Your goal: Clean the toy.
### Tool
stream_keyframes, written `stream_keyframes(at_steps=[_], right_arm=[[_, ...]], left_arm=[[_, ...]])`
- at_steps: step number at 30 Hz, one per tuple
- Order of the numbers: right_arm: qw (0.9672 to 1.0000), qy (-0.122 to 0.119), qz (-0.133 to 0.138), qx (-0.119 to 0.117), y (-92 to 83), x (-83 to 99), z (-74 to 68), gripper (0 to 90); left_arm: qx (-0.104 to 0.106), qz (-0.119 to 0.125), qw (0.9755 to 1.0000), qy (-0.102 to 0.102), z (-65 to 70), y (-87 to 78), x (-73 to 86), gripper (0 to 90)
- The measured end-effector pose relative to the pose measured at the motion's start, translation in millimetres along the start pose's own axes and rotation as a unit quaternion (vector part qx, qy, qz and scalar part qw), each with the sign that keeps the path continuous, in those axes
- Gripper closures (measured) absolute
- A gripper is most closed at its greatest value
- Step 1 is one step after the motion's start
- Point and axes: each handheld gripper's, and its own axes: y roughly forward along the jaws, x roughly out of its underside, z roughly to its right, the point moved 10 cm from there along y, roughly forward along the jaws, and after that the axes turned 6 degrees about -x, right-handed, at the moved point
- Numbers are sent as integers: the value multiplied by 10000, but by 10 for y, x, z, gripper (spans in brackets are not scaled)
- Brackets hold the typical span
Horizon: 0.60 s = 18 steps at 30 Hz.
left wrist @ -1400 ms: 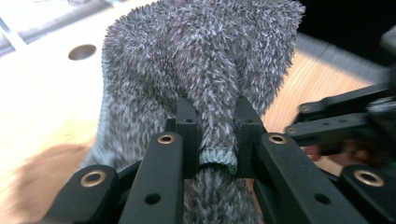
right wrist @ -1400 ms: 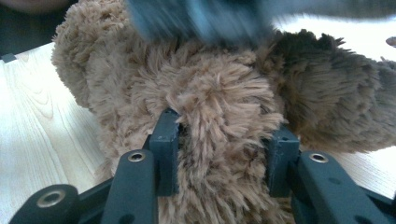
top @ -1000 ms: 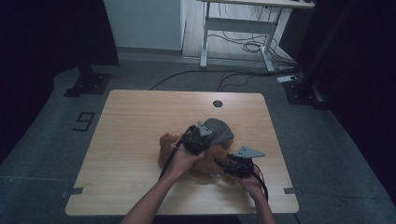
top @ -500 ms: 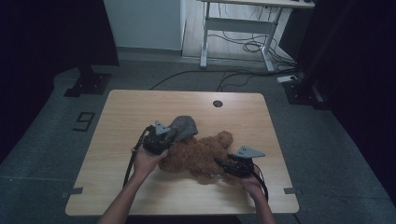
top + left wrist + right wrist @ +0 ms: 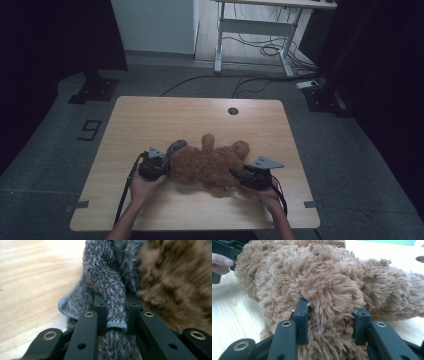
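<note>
A brown plush teddy bear (image 5: 210, 165) lies stretched across the wooden table (image 5: 150, 120). At its left end is a grey fuzzy knitted garment (image 5: 175, 148). My left gripper (image 5: 165, 162) is shut on a fold of that garment; in the left gripper view the jaws (image 5: 115, 307) pinch the hemmed grey fabric (image 5: 110, 290), with the bear's brown fur (image 5: 175, 285) just to the right. My right gripper (image 5: 239, 176) is at the bear's right end, shut on a thick tuft of the bear (image 5: 324, 277), which fills the gap between the jaws (image 5: 330, 315).
A round cable hole (image 5: 233, 110) sits near the table's far edge. Beyond the table are a white desk frame (image 5: 250, 30) and loose cables (image 5: 260, 50) on the floor. The other hand (image 5: 220, 263) shows at the top left of the right gripper view.
My left gripper has moved left and down with the grey garment, from above the bear's middle to its left end. The bear now lies stretched out. The right gripper has kept still.
</note>
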Motion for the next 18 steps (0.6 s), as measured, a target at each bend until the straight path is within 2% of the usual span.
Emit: stream_keyframes(at_steps=[2,4,5,6,7,8,9,11,12,13,14,15,16,17,18], right_arm=[[10000,10,-1,10,-1,2,4,582],[10000,14,-10,13,-5,6,8,582],[10000,22,-2,11,-3,5,9,582],[10000,22,-2,11,-3,5,9,582],[10000,29,-3,24,-3,6,14,583],[10000,29,-3,24,-3,6,14,583],[10000,42,-25,69,-10,12,29,585],[9999,97,-9,74,-20,20,49,585],[9999,122,20,61,-19,21,54,585],[9999,129,25,42,-17,20,49,585],[9999,103,45,9,-5,13,32,586],[9999,103,45,9,-5,13,32,586],[10000,-30,-3,71,16,3,0,588],[10000,-30,-3,71,16,3,0,588],[10000,-37,-19,83,14,0,-1,588]], left_arm=[[38,55,10000,-64,-10,-47,-57,768],[36,245,9996,-94,-4,-148,-185,768],[33,365,9993,-66,16,-213,-265,769],[33,365,9993,-66,16,-213,-265,769],[35,575,9983,33,90,-329,-411,769],[35,575,9983,33,90,-329,-411,770],[19,815,9964,236,224,-443,-583,770],[56,1006,9942,387,353,-508,-715,769],[181,1070,9931,441,434,-531,-774,769],[417,1101,9920,453,539,-538,-825,769],[550,1089,9912,522,640,-527,-865,769],[550,1089,9912,522,640,-527,-865,768],[541,1058,9908,651,732,-500,-899,769],[574,1034,9902,741,829,-465,-935,769],[712,990,9890,832,1012,-388,-1000,768]])
